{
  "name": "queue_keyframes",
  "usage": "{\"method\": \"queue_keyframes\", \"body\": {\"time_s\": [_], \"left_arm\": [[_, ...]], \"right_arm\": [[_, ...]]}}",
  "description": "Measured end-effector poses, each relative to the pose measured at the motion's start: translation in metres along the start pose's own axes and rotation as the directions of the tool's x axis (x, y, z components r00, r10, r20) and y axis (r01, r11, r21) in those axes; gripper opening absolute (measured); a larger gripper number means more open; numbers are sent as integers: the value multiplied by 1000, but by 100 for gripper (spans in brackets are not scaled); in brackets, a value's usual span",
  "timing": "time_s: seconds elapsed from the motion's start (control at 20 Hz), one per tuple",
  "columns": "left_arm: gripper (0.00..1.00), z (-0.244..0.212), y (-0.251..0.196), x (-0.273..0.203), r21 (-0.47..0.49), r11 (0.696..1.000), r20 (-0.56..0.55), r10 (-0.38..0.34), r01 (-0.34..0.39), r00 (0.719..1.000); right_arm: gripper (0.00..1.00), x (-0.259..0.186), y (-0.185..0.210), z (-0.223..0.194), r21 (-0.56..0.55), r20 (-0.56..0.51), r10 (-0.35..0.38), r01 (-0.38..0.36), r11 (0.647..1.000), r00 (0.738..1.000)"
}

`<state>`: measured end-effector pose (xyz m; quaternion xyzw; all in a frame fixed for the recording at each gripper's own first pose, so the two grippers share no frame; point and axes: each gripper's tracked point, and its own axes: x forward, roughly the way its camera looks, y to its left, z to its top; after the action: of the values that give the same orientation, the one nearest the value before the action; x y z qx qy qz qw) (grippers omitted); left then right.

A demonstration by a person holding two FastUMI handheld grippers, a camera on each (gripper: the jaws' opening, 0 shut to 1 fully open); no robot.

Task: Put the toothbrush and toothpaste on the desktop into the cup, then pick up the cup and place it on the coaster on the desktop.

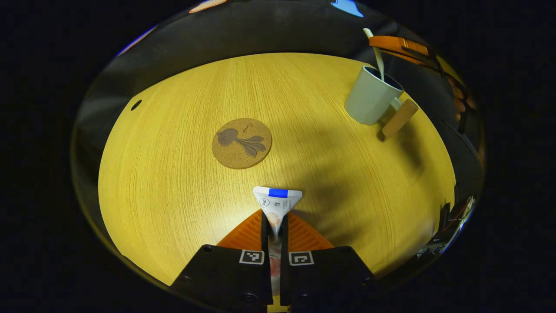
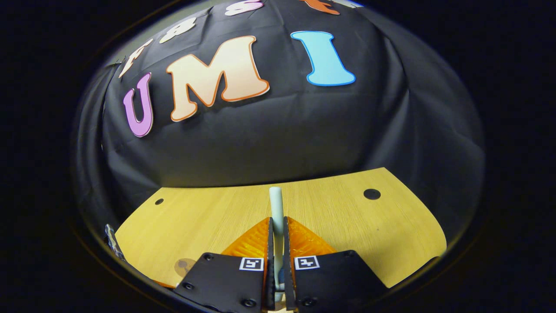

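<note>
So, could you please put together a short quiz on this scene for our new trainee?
1. True or false: the cup is standing on the coaster.
2. What do the left tongs grip? A) toothpaste B) a spoon C) a comb
3. Fill in: the right tongs are shut on the ____, whose far end sits in the cup.

Key
1. False: the cup stands apart from the coaster, on the bare desktop.
2. A
3. toothbrush
</note>
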<state>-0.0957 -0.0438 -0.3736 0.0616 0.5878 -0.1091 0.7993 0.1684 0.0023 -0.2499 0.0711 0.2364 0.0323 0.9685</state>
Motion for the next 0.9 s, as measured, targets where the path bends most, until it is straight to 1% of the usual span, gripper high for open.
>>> {"method": "queue_keyframes", "body": {"time_s": [0.15, 0.25, 0.3, 0.35, 0.4, 0.45, 0.5, 0.6, 0.65, 0.7, 0.75, 0.8, 0.85, 0.9], "left_arm": [[6, 1, 0, 0, 10, 1000, 13, -6, 5, 1000], [7, 1, 0, 0, 13, 1000, 21, -9, 9, 1000], [7, 1, 0, 0, 11, 1000, 26, -9, 9, 1000], [7, 2, 0, 0, 10, 1000, 31, -8, 8, 999], [7, 1, 0, -1, 10, 1000, 39, -7, 7, 999], [7, 1, 0, -1, 10, 1000, 43, -7, 7, 999], [6, 1, 0, -1, 9, 1000, 48, -7, 7, 999], [6, 1, 0, -1, 12, 1000, 52, -8, 8, 999], [6, 1, 0, -1, 13, 1000, 55, -9, 8, 998], [6, 1, 0, -1, 14, 1000, 59, -10, 9, 998], [6, 1, 0, -2, 13, 1000, 63, -10, 9, 998], [6, 1, 0, -2, 8, 1000, 70, -8, 8, 998], [7, 1, 0, -2, 5, 1000, 78, -7, 7, 997], [6, 2, 0, -2, 0, 1000, 88, -5, 5, 996]], "right_arm": [[11, 2, -1, -15, -15, -44, -14, 13, 1000, 999], [13, -1, -1, -24, -18, -71, -15, 14, 1000, 997], [11, -6, -2, -32, -27, -90, -19, 16, 999, 996], [10, -19, -1, -43, -31, -112, -6, 2, 1000, 994], [17, -25, 0, -50, -33, -125, 1, -6, 999, 992], [21, -29, 1, -51, -37, -124, 6, -11, 999, 992], [40, -36, 0, -51, -40, -119, 4, -9, 999, 993], [70, -51, 0, -54, -28, -118, 21, -25, 999, 993], [74, -60, -1, -59, -31, -122, 20, -24, 999, 992], [92, -69, -6, -64, -40, -124, 11, -16, 999, 992], [97, -80, -9, -70, -49, -129, 6, -12, 999, 992], [90, -89, -13, -77, -58, -138, 0, -9, 998, 990], [96, -98, -16, -84, -66, -148, -5, -5, 998, 989], [94, -108, -18, -91, -69, -158, -8, -3, 998, 987]]}}
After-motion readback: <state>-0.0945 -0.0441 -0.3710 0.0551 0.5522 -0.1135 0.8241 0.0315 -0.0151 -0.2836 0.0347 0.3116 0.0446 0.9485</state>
